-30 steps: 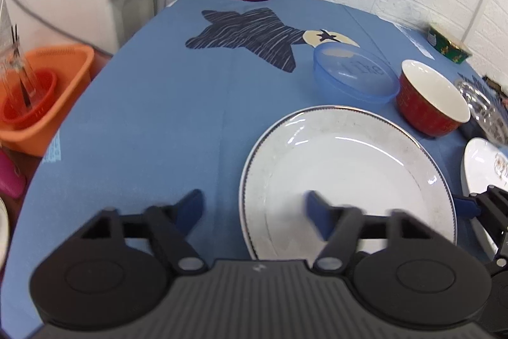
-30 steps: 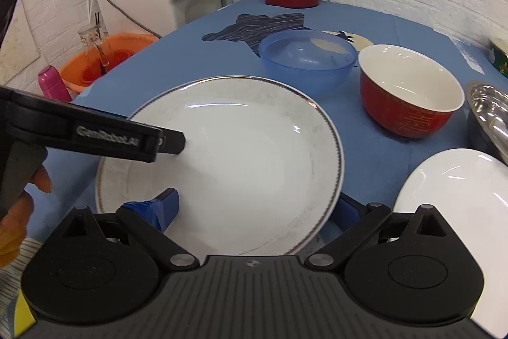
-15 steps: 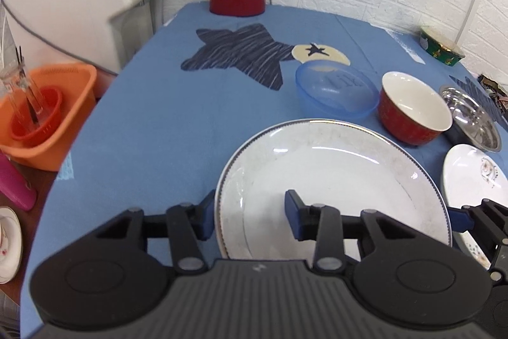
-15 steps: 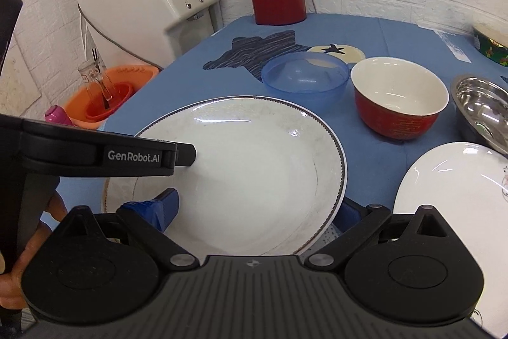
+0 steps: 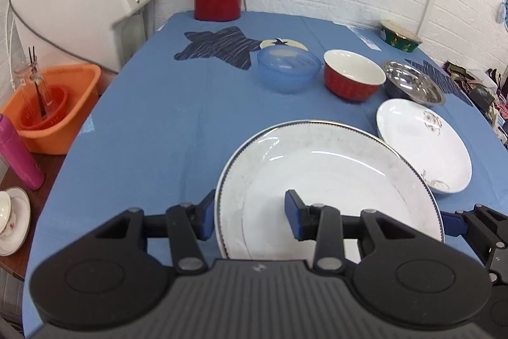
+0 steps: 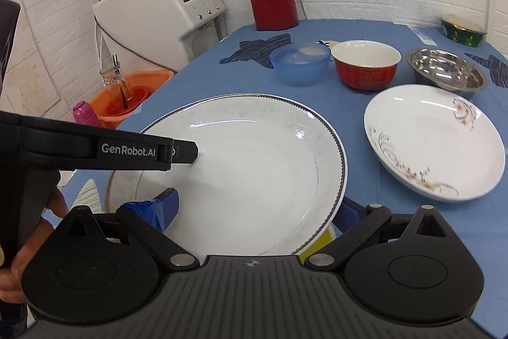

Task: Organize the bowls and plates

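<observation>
1. Progress: early, I'd judge. Nothing is stacked yet. Big plate (image 5: pixel 330 180) is in hand; small plate (image 6: pixel 435 142) lies alone on the worktop (image 5: pixel 152 123).
2. Bowls sit in a row farther back, each separate: blue bowl (image 5: pixel 287 69), red bowl (image 5: pixel 352 78), steel bowl (image 5: pixel 412 83). Blue and red look close, maybe touching; can't tell.
3. Left to do, prob.: set big plate down, stack small plate on it or the reverse, then nest or group the bowls.
4. Left tongs (image 5: pixel 249 220): straddle the big plate's left rim, one pad outside the edge, the other inside on the plate face. Gap looks wider than the rim, so whether they pinch it or just bracket it, can't tell.
5. Right tongs (image 6: pixel 254 213): spread wide across the plate's near-right edge, left pad over the plate face, right pad below or outside the rim. Grip not clear either.
6. Big plate appears tilted and raised off the cloth, between both tongs, just beside the small plate on its right.
7. A hand (image 6: pixel 19 256) shows at the left edge in the right wrist view, holding the left tool.
</observation>
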Demonstrator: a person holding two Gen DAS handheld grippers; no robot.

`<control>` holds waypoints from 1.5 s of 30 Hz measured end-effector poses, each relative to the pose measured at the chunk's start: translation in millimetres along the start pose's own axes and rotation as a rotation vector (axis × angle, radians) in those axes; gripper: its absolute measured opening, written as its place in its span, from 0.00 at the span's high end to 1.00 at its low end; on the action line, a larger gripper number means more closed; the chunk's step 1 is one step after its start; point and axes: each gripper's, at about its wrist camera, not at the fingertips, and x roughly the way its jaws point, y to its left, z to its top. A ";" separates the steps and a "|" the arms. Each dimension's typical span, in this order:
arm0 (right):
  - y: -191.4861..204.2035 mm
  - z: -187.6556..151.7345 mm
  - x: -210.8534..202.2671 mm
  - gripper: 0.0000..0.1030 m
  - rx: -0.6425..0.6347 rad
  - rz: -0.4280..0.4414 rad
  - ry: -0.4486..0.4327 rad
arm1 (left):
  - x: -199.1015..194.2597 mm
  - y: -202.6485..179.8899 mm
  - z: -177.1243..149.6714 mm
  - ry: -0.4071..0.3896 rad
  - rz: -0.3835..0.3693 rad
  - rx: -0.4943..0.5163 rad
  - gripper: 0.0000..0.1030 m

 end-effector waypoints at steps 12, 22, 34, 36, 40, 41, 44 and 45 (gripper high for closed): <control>5.6 -39.3 -11.0 0.15 -0.024 -0.033 -0.002 | -5.3 0.3 -56.6 0.067 -0.044 -0.039 0.62; 4.3 -43.3 -7.1 0.16 -0.076 -0.062 0.019 | -17.0 6.0 -57.4 0.003 -0.082 -0.033 0.33; -42.7 -32.0 -35.4 0.17 0.082 -0.031 -0.053 | -21.4 -2.8 -39.2 -0.014 -0.116 -0.007 0.31; -61.4 -24.6 -42.3 0.17 0.104 -0.075 -0.070 | -17.9 -9.1 -29.8 -0.009 -0.150 -0.003 0.31; -102.6 -9.5 -52.4 0.17 0.144 -0.175 -0.100 | -0.9 -28.5 -0.9 0.005 -0.225 0.007 0.30; -113.1 -5.6 -52.3 0.17 0.154 -0.192 -0.104 | 6.0 -35.0 7.7 0.009 -0.245 0.012 0.29; -140.0 6.4 -43.7 0.17 0.173 -0.235 -0.095 | 32.1 -54.5 32.7 0.037 -0.277 0.019 0.28; -148.0 10.1 -37.7 0.17 0.172 -0.251 -0.087 | 43.3 -62.6 41.6 0.049 -0.288 0.025 0.28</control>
